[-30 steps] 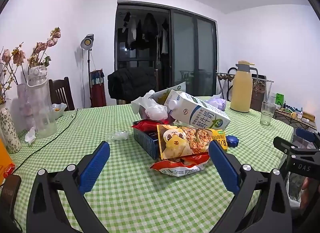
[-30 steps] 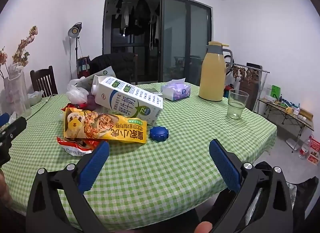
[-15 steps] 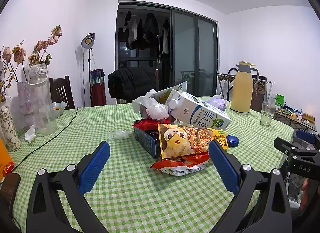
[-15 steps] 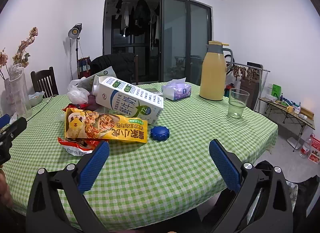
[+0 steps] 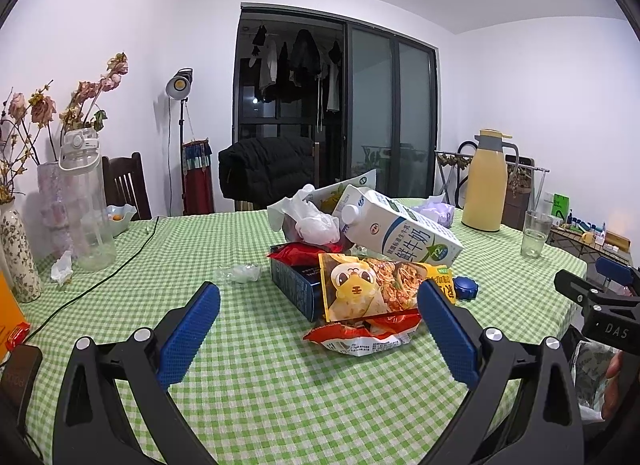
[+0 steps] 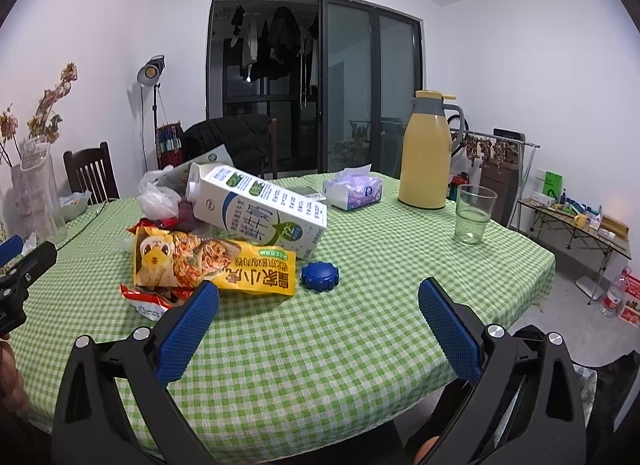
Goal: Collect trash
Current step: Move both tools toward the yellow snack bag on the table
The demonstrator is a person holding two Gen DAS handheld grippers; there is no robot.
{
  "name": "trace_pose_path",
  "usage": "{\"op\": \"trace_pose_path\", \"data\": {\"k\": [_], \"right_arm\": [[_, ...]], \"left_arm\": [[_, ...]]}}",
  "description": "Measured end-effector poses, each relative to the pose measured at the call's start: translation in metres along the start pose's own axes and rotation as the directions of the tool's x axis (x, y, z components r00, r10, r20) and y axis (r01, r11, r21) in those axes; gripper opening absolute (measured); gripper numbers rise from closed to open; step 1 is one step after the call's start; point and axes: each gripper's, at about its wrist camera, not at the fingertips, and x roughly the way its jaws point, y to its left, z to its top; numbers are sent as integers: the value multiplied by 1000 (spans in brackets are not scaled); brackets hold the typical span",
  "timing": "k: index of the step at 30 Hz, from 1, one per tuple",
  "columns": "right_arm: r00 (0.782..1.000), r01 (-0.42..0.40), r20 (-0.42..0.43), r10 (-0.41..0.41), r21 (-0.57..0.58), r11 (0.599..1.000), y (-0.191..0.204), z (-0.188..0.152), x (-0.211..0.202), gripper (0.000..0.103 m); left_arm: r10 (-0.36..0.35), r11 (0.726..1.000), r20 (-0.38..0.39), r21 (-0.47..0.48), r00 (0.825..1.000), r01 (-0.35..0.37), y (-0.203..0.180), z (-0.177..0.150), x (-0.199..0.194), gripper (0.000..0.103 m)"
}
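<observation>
A heap of trash lies mid-table on the green checked cloth: a white milk carton on its side, a yellow snack bag, a red wrapper, a dark blue box, a crumpled white plastic bag and a blue cap. My left gripper hovers open just short of the heap, nothing between its fingers. From the right I see the carton, yellow bag and cap. My right gripper is open and empty, near the table's front edge.
A yellow thermos, a drinking glass and a tissue pack stand at the far right. A clear water jug, vases of dried flowers and a black cable occupy the left. Small clear wrapper lies alone.
Both views have shifted very slightly; the heap sits a touch nearer. Both grippers stay open and nothing on the table has moved.
</observation>
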Motion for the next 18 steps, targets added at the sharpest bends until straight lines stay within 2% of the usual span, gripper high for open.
{"op": "trace_pose_path", "data": {"k": [18], "right_arm": [[999, 9, -31, -9, -14, 1000, 1, -7, 6, 96]], "left_arm": [[10, 1000, -22, -2, 1000, -10, 2, -5, 6, 96]]}}
